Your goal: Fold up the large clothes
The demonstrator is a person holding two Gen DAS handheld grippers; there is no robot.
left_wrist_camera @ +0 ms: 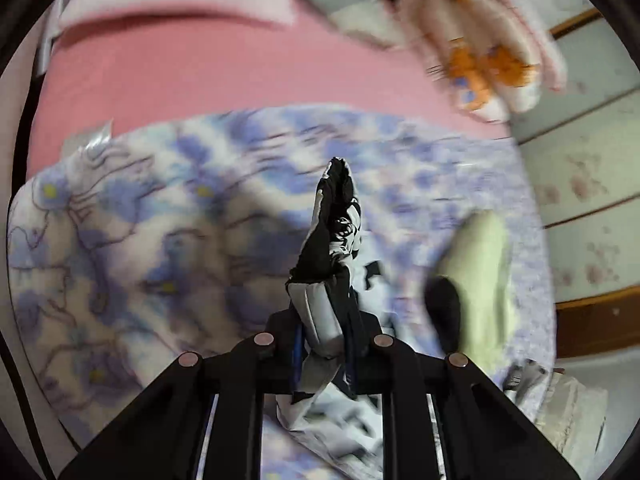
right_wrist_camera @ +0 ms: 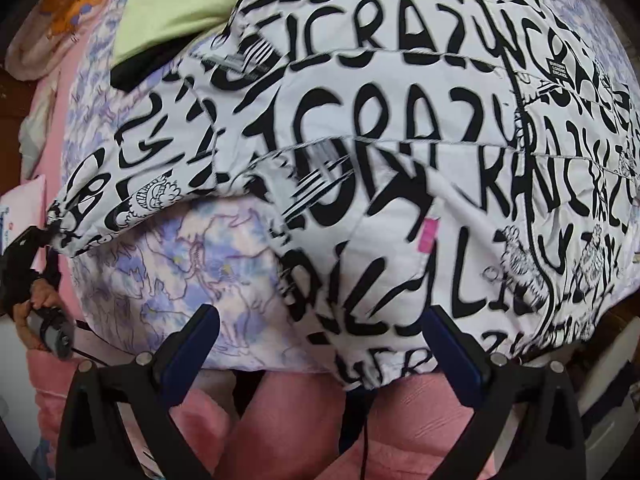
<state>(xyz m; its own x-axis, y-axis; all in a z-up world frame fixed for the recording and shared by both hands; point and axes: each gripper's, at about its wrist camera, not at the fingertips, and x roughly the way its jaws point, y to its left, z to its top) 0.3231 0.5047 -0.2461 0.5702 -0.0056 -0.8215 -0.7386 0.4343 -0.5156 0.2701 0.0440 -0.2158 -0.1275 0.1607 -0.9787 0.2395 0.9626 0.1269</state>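
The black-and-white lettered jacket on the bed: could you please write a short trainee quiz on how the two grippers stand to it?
1. True or false: the left gripper is shut on a bunched fold of the lettered jacket.
2. Multiple choice: the right gripper is A) shut on the jacket's hem, B) open above the jacket's lower edge, C) shut on the green garment.
3. Fill in: the jacket lies on a floral ____, which covers a pink bed cover.

Key: 1 true; 2 B; 3 blanket.
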